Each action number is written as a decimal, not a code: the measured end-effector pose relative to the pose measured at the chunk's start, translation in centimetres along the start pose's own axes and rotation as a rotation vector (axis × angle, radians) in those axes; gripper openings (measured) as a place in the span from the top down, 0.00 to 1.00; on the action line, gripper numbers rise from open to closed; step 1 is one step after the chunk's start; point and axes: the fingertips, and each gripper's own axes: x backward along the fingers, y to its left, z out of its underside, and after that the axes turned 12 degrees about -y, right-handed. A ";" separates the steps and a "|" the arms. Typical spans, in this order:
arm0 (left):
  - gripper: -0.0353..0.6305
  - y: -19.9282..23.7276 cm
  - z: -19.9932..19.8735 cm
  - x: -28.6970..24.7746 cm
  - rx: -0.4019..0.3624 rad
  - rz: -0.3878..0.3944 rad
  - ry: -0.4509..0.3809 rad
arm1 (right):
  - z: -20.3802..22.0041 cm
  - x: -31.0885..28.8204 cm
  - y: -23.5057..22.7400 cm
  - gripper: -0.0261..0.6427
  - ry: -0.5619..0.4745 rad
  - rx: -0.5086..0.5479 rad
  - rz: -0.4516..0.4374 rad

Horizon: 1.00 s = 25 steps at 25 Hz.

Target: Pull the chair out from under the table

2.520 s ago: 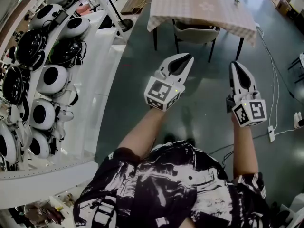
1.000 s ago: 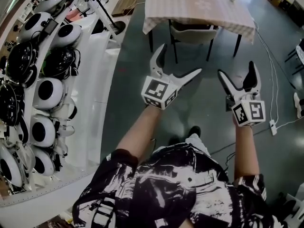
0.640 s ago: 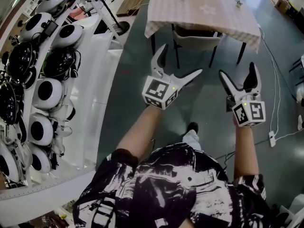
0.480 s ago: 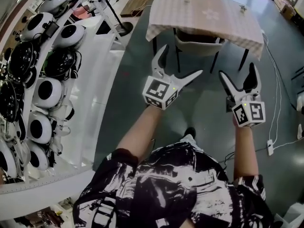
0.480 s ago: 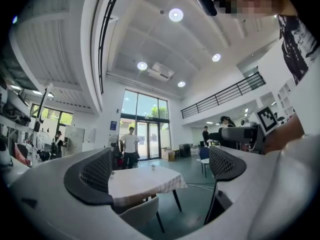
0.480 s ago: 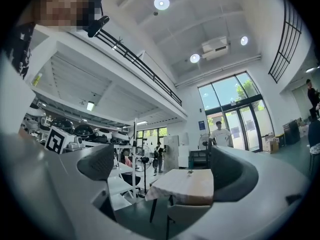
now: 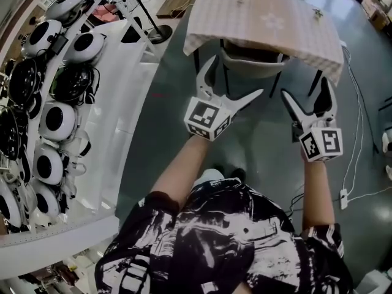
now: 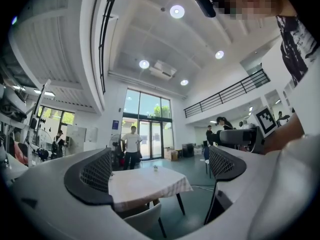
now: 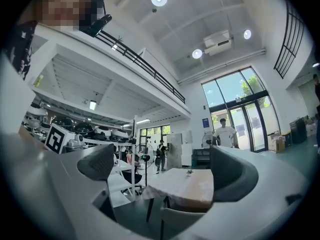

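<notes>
The left tongs and right tongs gape wide and empty, aimed at the chair tucked under the counter. They are probably opened ready to clasp its backrest.

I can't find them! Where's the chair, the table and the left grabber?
chair (image 7: 252,67), head view, on its pale backrest.
table (image 7: 223,17), head view, on its checked top.
left gripper (image 7: 236,76), head view, midway between its open fingertips.
</notes>
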 end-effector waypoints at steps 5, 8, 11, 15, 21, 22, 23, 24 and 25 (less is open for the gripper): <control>0.09 0.6 2.1 -2.3 0.007 0.015 0.008 | 1.4 -1.0 -2.2 0.10 0.005 0.002 0.006; 0.09 1.8 3.4 -4.4 0.018 0.030 0.002 | 2.2 -2.6 -3.9 0.10 0.008 0.016 0.018; 0.09 3.6 5.0 -6.7 0.031 0.041 -0.002 | 3.4 -4.6 -5.5 0.10 0.011 0.029 0.032; 0.09 6.6 7.4 -9.9 0.050 0.057 0.007 | 5.9 -8.0 -7.5 0.10 0.032 0.036 0.044; 0.09 12.7 11.4 -15.0 0.084 0.085 0.035 | 10.4 -14.7 -10.8 0.10 0.072 0.030 0.068; 0.09 14.0 12.0 -15.9 0.092 0.090 0.039 | 11.1 -16.1 -11.3 0.10 0.077 0.028 0.073; 0.09 15.3 12.6 -16.7 0.101 0.096 0.042 | 11.9 -17.5 -11.7 0.10 0.082 0.025 0.079; 0.09 16.5 13.2 -17.4 0.107 0.102 0.047 | 12.7 -18.8 -12.1 0.10 0.087 0.022 0.086; 0.09 17.7 13.7 -18.1 0.113 0.109 0.053 | 13.5 -20.1 -12.5 0.10 0.093 0.020 0.093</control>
